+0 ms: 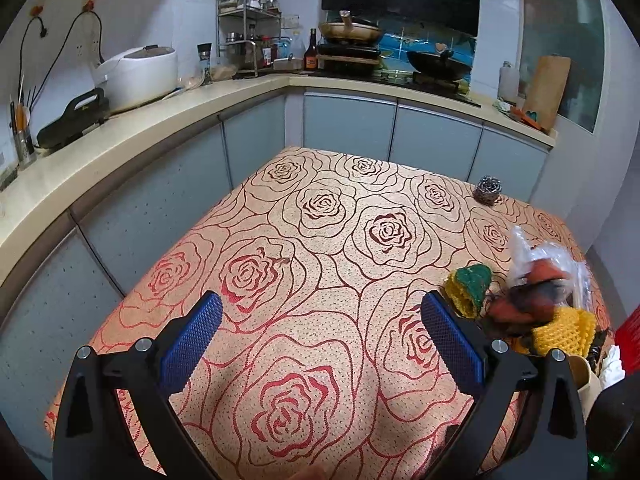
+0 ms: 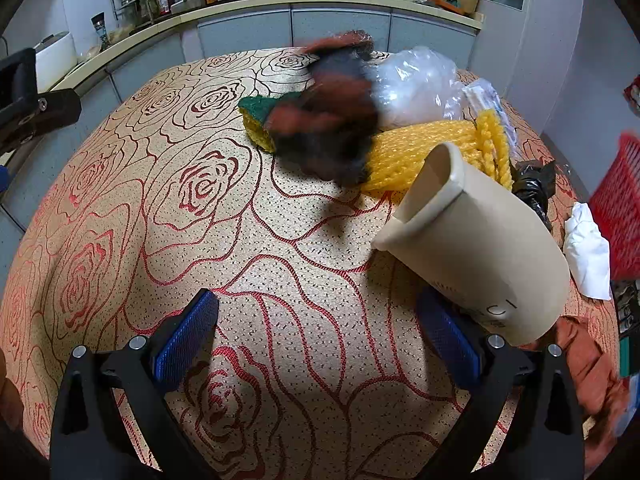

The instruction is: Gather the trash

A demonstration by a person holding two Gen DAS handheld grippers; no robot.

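Trash lies heaped on the rose-patterned tablecloth point(image 2: 200, 240): a blurred orange-and-black wrapper point(image 2: 332, 120), a yellow foam net point(image 2: 420, 148), a green-and-yellow sponge point(image 2: 256, 116), a clear plastic bag point(image 2: 420, 80), a black bag scrap point(image 2: 532, 184) and a white tissue point(image 2: 588, 248). A beige cup point(image 2: 480, 248) is tilted just ahead of my right gripper point(image 2: 318, 332), which is open and empty. My left gripper point(image 1: 320, 332) is open and empty over bare cloth; the sponge point(image 1: 472, 284), wrapper point(image 1: 528, 300) and net point(image 1: 560, 332) lie to its right.
A steel wool scrubber point(image 1: 487, 189) sits at the table's far right. A red basket point(image 2: 620, 208) is at the right edge. The L-shaped kitchen counter point(image 1: 120, 140) with rice cooker point(image 1: 138, 74), stove and pans runs behind the table.
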